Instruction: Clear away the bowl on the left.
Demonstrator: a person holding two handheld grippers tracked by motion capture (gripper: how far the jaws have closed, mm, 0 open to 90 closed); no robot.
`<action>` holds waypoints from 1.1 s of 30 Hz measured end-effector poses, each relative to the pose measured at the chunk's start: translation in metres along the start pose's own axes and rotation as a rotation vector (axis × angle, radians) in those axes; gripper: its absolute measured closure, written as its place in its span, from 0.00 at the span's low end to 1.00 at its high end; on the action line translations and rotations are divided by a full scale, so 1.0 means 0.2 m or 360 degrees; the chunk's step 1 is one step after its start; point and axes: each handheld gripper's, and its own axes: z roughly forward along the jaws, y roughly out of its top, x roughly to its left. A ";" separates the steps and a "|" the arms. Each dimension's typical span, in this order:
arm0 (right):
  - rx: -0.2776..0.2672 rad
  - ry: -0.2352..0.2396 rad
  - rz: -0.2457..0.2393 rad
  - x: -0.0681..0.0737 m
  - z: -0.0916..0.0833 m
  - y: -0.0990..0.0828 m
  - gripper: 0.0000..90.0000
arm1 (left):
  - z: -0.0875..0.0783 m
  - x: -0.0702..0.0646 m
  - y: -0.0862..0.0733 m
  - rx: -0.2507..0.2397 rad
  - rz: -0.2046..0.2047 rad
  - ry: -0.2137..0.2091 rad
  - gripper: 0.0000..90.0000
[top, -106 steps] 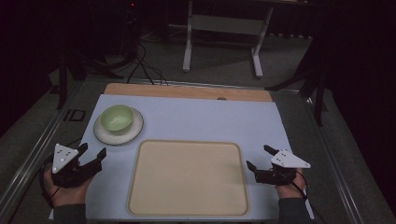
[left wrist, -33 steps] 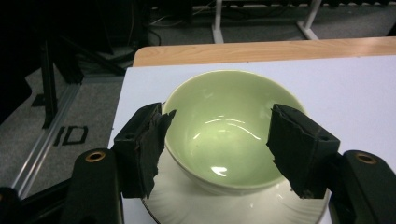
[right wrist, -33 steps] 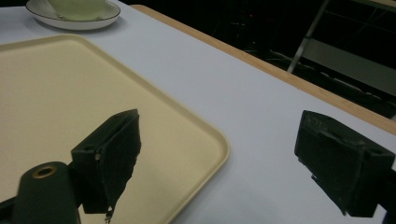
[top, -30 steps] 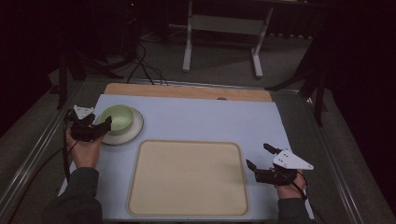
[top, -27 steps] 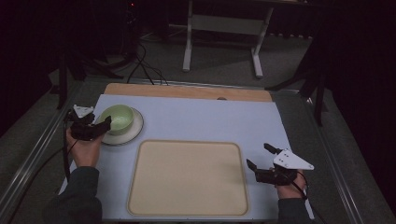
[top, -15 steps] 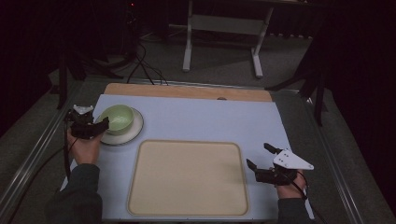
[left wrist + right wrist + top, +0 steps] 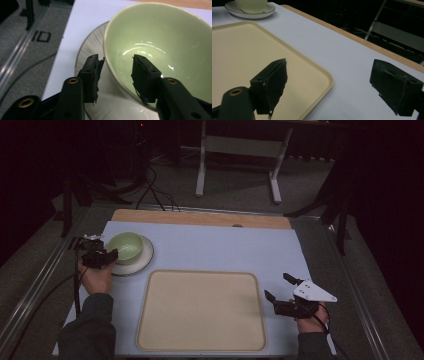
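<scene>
So far, the pale green glazed ceramic bowl (image 7: 160,47), seated on the white round saucer (image 7: 87,52), is straddled at its rim by the left gripper (image 7: 117,72), whose jaws have just been closing, not yet clamped; lifting remains; the right gripper (image 7: 329,87), well away from the bowl, is held apart.

Bowl (image 7: 160,45) rim cut off at right edge, left gripper view; plate (image 7: 87,53) mostly hidden beneath it.

Pale green bowl (image 7: 160,42), white dark-rimmed plate (image 7: 141,262), beige tray (image 7: 200,312), light-blue table (image 7: 225,245).

High view overlooks table (image 7: 225,245); gripper views sit close.
</scene>
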 end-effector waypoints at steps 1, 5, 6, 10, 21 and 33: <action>-0.0002 0.0000 -0.0001 0.00 0.00 0.00 0.15 | 0.01 -0.01 0.00 0.0021 -0.0009 0.0005 0.67; -0.0004 0.0000 -0.0003 0.00 0.00 0.00 0.15 | 0.03 -0.01 -0.01 0.0063 -0.0061 0.0006 0.71; -0.0007 0.0001 -0.0003 0.00 0.00 0.00 0.15 | 0.03 -0.01 0.00 0.0076 -0.0083 -0.0005 0.72; 0.0000 0.0005 -0.0002 0.00 0.00 0.00 0.15 | 0.06 0.01 -0.01 0.0159 -0.0170 -0.0085 0.76; 0.0000 0.0007 -0.0005 0.00 -0.01 0.00 0.15 | 0.05 0.06 -0.03 0.0159 -0.0351 -0.0231 0.92; -0.0016 -0.0013 0.0009 -0.01 -0.02 0.00 0.15 | -0.04 0.09 -0.04 0.0034 -0.0445 -0.0239 0.92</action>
